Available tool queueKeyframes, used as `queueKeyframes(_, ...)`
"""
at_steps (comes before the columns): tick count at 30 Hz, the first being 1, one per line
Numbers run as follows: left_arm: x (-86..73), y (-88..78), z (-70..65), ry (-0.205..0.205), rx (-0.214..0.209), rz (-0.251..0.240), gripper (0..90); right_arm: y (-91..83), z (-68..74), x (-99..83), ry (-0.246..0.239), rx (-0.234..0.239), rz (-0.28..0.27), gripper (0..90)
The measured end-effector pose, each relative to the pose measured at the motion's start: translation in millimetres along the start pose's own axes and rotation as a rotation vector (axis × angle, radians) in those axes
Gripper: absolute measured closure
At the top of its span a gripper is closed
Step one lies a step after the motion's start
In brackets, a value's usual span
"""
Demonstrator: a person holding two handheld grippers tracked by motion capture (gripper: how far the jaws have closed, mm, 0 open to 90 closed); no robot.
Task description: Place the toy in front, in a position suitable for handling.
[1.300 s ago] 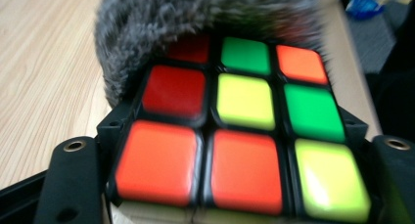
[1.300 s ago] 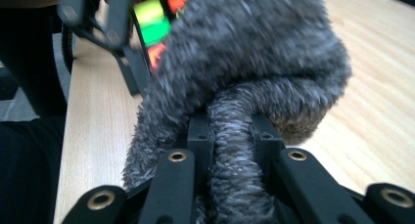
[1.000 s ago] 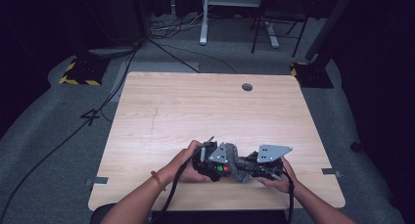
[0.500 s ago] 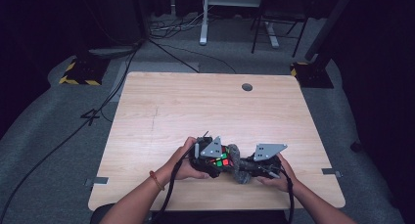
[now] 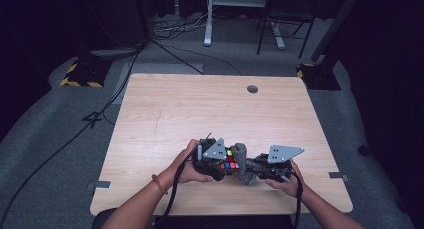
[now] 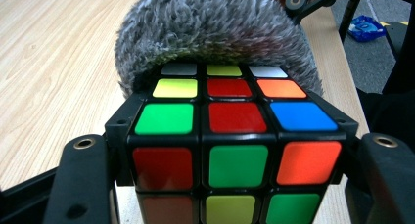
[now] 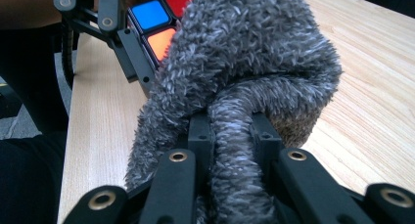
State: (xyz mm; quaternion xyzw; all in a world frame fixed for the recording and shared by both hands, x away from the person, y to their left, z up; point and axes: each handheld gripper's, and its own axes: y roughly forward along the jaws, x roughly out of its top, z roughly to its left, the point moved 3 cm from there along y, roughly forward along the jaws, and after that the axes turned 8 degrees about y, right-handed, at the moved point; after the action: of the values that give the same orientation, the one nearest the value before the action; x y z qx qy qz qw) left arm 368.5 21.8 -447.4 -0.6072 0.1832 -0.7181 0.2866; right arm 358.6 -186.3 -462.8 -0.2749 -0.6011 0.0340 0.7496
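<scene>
Near the front edge of the wooden table point(image 5: 165, 114), a scrambled puzzle cube point(image 6: 235, 141) is sitting between the left gripper's point(image 6: 235, 185) two black jaws, which are closing against its left and right sides. Its stickers are showing bright and glossy on a black frame: the top face is presenting green, red and blue along the near row, yellow, red and orange behind, and white, yellow-green and white at the back; the front face is showing red, green and orange, with further orange, yellow and green squares below. A grey fuzzy cloth point(image 7: 244, 72) is pressing against the cube's far side, curling over its back edge in the left gripper view. In the right gripper view, the right gripper point(image 7: 230, 136) is pinching a narrow fold of that cloth between nearly closed jaws, the rest of it bulging beyond them toward the cube. From the high view, both hands are holding the grippers tip to tip, cube and cloth meeting between them.
</scene>
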Motion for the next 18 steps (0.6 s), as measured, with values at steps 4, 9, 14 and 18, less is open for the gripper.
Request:
queueKeyframes(4,-1.8,2.9,-0.3,-0.010,-0.007,0.023,32.8,-1.2,0.2,1.7,-0.002,0.003,-0.007,77.0)
queueKeyframes(9,-3.1,8.8,-2.8,0.004,-0.015,0.069,32.8,-4.1,1.9,6.5,-0.019,-0.003,-0.031,77.0)
queueKeyframes(14,-2.5,15.3,-6.2,0.048,0.001,0.107,33.1,-3.6,2.8,10.1,-0.036,-0.027,-0.022,77.1)
queueKeyframes(18,-1.0,9.1,-4.1,0.046,0.009,0.073,33.2,-1.6,-4.0,4.7,-0.044,-0.085,0.025,77.0)
